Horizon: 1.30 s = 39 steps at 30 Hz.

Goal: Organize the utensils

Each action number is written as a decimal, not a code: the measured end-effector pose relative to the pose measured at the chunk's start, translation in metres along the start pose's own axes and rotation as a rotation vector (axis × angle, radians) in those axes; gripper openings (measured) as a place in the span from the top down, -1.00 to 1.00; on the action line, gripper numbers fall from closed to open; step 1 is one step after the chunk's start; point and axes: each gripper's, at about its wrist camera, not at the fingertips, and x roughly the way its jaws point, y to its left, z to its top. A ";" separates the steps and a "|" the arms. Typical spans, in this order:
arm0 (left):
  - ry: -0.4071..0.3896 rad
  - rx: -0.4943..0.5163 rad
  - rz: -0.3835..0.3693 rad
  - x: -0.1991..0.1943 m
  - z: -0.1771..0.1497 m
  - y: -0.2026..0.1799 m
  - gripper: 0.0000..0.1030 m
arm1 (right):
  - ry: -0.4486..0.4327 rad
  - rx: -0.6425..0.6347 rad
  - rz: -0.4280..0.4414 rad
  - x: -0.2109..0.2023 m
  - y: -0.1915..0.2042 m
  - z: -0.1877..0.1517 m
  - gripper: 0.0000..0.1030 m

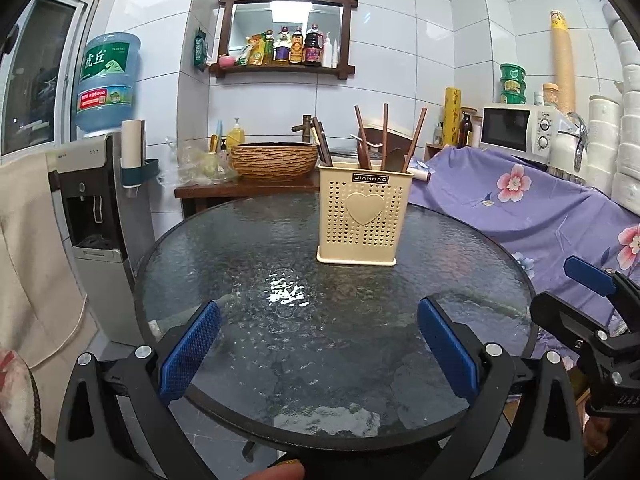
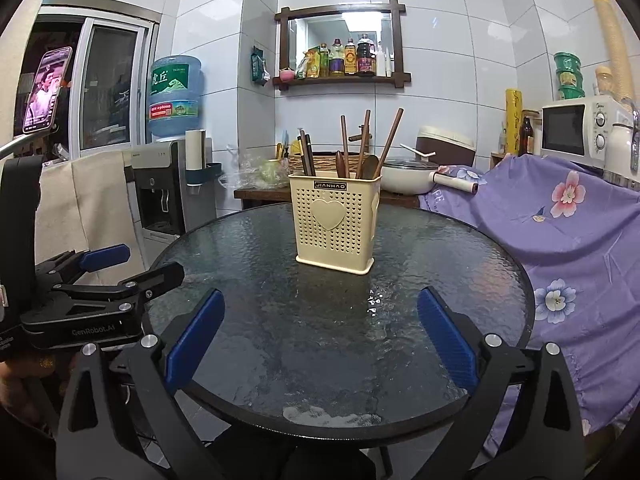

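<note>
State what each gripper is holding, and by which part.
Nothing. The left gripper and right gripper are both open and empty; the utensils stand in the holder.

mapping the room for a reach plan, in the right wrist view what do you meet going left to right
Phone → left gripper → water jug → utensil holder on the glass table → white pot → microwave

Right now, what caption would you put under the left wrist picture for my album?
Open left gripper faces a cream utensil holder full of wooden utensils on a round glass table.
</note>
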 end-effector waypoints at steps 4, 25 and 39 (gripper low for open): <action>0.003 -0.008 0.031 -0.002 0.000 0.001 -0.88 | -0.007 0.005 0.002 -0.003 -0.001 0.001 -0.86; 0.020 0.005 0.052 -0.002 0.001 0.001 -0.88 | -0.006 0.019 0.007 -0.001 -0.001 0.000 -0.86; 0.020 0.004 0.063 0.000 0.002 0.001 -0.88 | 0.001 0.019 0.007 0.002 -0.002 0.000 -0.86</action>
